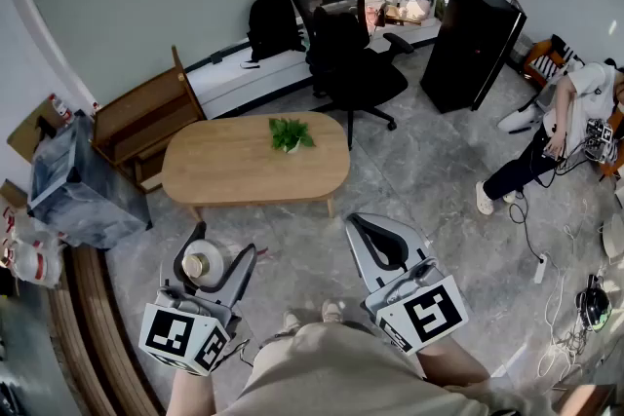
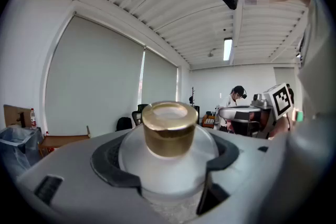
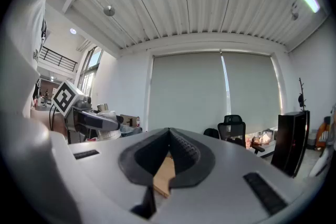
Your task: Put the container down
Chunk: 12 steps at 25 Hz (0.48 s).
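container: frosted jar with a gold lid, upright, in the air over the floor, short of the near edge of the tabletop
left claw: spread wide around the jar's round body, pads pinching it on both sides below the lid
right claw: pressed together, nothing in it, held beside the left one, not supporting the jar
step in hand: carry still open, jar not yet set down, judged from the gap to the tabletop
risk, early release: if the left claw opens here, the jar falls to the hard floor; cause is that nothing is under it yet
risk, slip: the body looks smooth and curved, so the pads may slide up or down it if the carry is jerky
risk, edge landing: set too near the rim, the jar may tip off; cause is stopping short on the reach
risk, tilt: the jar coming down off level lands on one edge of its base and rocks when let go
risk, plant: small green plant sits at the far side of the tabletop; overreaching could knock it
risk, footing: cables lie on the floor to the right, well apart, so this is unlikely
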Available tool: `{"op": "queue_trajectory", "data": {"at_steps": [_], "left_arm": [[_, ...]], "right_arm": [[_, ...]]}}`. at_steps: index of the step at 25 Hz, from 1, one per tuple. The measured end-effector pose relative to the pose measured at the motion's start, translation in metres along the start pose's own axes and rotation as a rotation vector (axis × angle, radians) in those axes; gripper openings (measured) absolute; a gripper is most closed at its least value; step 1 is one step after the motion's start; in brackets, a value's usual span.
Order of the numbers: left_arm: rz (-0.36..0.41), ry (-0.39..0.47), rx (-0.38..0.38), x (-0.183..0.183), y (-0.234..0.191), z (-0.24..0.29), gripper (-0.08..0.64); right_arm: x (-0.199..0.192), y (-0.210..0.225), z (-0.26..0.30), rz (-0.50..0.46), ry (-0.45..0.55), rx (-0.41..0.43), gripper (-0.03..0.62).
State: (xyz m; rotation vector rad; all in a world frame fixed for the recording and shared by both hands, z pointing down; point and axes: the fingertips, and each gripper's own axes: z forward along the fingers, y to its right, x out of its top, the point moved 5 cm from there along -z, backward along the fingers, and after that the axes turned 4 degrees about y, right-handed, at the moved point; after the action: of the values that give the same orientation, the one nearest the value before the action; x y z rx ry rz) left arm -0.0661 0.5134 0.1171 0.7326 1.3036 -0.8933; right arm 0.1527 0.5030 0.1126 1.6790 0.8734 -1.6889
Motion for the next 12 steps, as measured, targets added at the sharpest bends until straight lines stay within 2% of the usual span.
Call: {"op": "queue_trajectory", "data": {"at_steps": [6, 10, 12], "left_arm": [[0.011, -0.015, -0.003, -0.003, 0.009, 0.014, 0.334], [-0.047, -0.006, -0.016, -0.003, 0.013, 0.023, 0.334], [-0.039, -0.003, -0.010, -0.001, 0.017, 0.029, 0.334]], "right_arm": [[-0.005, 0.015, 0.000, -0.002, -0.008, 0.001, -0.005], [-0.008, 0.028, 0.001, -0.001, -0.012, 0.007, -0.005], [-0.011, 0.035, 0.000, -0.002, -0.016, 0.013, -0.005]]}}
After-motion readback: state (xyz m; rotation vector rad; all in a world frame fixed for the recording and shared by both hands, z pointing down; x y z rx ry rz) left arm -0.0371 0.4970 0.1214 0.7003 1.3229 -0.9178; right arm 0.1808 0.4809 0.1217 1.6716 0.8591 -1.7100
